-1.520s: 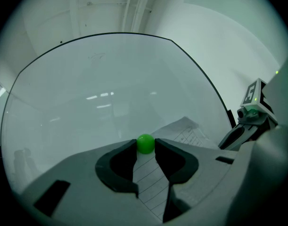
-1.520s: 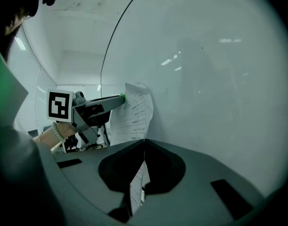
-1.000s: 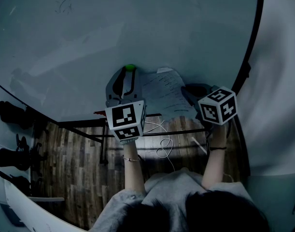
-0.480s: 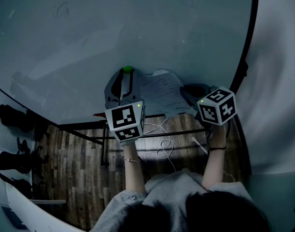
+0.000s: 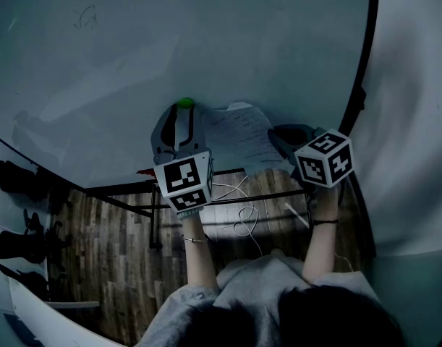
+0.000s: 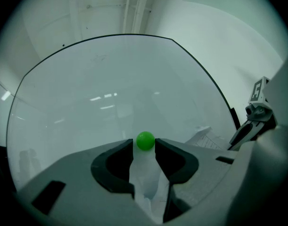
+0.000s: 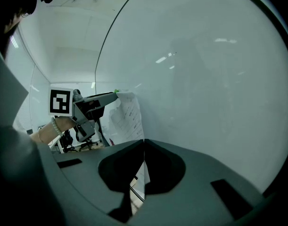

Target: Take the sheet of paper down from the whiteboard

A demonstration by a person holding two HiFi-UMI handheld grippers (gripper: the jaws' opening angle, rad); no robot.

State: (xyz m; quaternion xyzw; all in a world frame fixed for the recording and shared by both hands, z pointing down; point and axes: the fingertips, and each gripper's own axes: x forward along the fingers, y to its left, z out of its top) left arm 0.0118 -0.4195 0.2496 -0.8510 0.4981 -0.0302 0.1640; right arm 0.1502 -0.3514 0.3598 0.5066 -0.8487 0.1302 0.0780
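A printed sheet of paper (image 5: 239,132) hangs against the whiteboard (image 5: 206,42), its top edge curling off the surface. My left gripper (image 5: 183,108) is at the sheet's upper left corner, shut on a small green round magnet (image 5: 184,103). In the left gripper view the magnet (image 6: 145,140) sits pinched between the jaw tips, and the paper (image 6: 207,138) shows to the right. My right gripper (image 5: 277,133) is shut on the sheet's right edge. In the right gripper view the jaws (image 7: 144,141) meet on the paper (image 7: 127,114), which runs toward the left gripper (image 7: 94,102).
The whiteboard's black frame (image 5: 358,85) curves down on the right, with a pale wall beyond it. Below the board are its stand bars (image 5: 228,201), a white cable (image 5: 246,219) and wooden floor (image 5: 112,251). Dark chairs (image 5: 18,179) stand at the far left.
My left gripper has shifted slightly left with the green magnet in it. The sheet's top edge now stands loose from the board. The right gripper has barely moved.
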